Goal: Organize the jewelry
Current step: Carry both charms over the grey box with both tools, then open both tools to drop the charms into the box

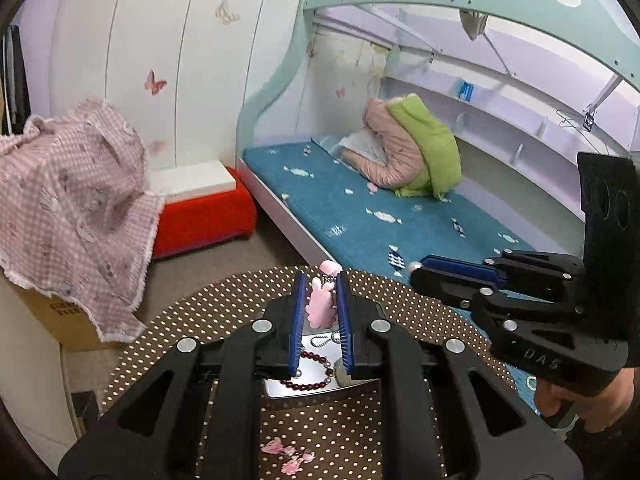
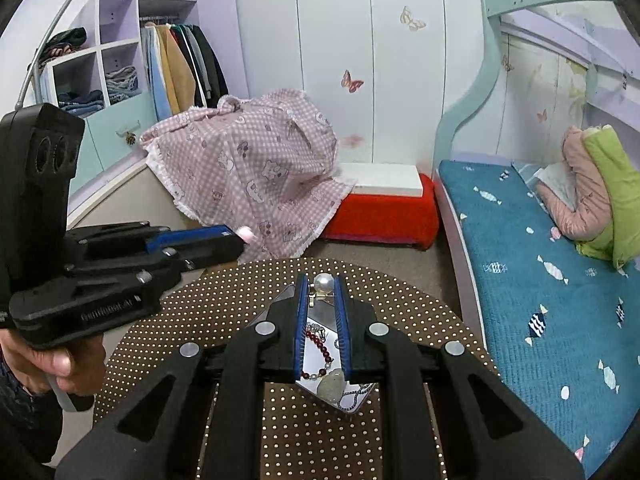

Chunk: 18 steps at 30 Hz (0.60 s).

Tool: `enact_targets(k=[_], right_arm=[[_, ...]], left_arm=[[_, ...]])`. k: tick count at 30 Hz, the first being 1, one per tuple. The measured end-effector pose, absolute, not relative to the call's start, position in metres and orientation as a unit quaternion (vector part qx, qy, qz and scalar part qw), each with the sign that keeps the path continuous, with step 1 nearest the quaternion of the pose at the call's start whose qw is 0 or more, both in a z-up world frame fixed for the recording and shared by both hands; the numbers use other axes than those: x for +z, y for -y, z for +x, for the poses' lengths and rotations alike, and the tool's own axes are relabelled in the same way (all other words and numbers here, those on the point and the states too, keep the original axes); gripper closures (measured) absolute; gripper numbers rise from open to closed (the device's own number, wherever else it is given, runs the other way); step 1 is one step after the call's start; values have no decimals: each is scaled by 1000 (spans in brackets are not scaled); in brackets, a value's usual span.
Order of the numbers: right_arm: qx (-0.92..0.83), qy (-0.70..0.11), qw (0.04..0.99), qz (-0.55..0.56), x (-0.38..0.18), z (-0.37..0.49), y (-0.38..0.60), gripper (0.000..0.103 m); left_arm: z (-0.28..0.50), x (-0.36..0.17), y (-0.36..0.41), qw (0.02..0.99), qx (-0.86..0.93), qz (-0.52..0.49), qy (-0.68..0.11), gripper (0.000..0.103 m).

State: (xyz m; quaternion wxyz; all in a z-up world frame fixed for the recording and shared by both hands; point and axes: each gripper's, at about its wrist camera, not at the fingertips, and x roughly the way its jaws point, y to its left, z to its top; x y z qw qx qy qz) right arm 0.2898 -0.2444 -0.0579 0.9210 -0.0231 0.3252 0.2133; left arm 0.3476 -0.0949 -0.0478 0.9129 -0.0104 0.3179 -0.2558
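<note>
My left gripper [image 1: 321,280] is shut on a pink charm [image 1: 321,306] with a small metal clasp, held above the table. In the right wrist view it [image 2: 239,237] shows at the left with the pink piece at its tip. My right gripper [image 2: 322,280] is shut on a pearl earring [image 2: 323,283]; the left wrist view shows it [image 1: 416,270] to the right. Below both lies a silver tray [image 2: 352,406] with a dark red bead bracelet [image 2: 320,346], a pale stone pendant [image 2: 332,386] and chains. The same bracelet [image 1: 308,368] shows between my left fingers.
The round brown dotted table [image 1: 224,308] carries loose pink pieces [image 1: 288,456] near its front. A bed with a teal cover [image 1: 360,208] stands to the right. A pink checked cloth [image 2: 248,168] drapes a box, beside a red stool [image 2: 384,212]. A hand [image 2: 60,360] grips the left handle.
</note>
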Motion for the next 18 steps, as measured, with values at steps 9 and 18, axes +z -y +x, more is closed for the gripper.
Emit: enact_targets(k=[9, 18], right_arm=[[219, -371, 902, -11, -86, 318, 240, 91], [204, -411, 888, 13, -112, 333, 245, 89]], left_arm=[[373, -81, 105, 899, -248, -14, -362, 88], [387, -110, 107, 885, -237, -14, -399, 77]])
